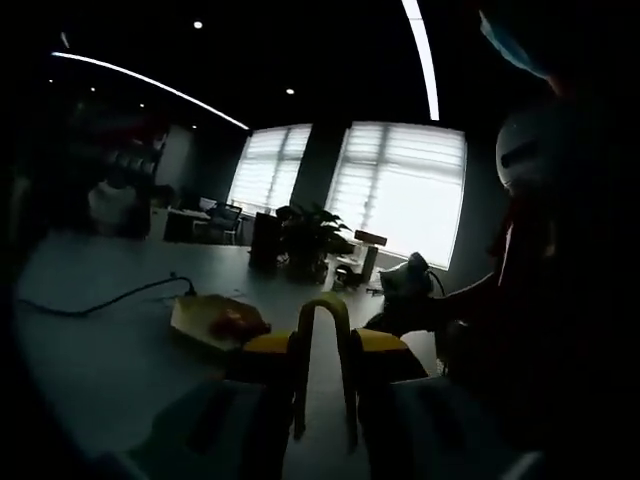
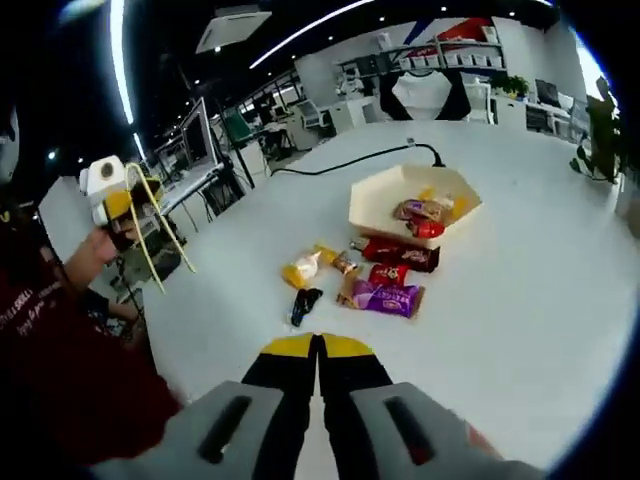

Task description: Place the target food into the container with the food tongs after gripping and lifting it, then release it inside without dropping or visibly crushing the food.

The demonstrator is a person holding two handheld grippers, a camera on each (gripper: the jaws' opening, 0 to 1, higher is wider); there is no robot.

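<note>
Snack wrappers (image 2: 385, 285) too small to identify

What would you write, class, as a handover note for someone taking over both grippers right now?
Left gripper: shut on the yellow tongs, held up off the table, gripping no food.
Right gripper: shut, empty, over the table.
Container: on the table, a few wrapped snacks already inside.
Loose snacks beside it: purple packet, red packet, yellow packet, small dark one.
Done: tongs picked up.
Left: grip a loose snack gently, lift, release inside the container.
</note>
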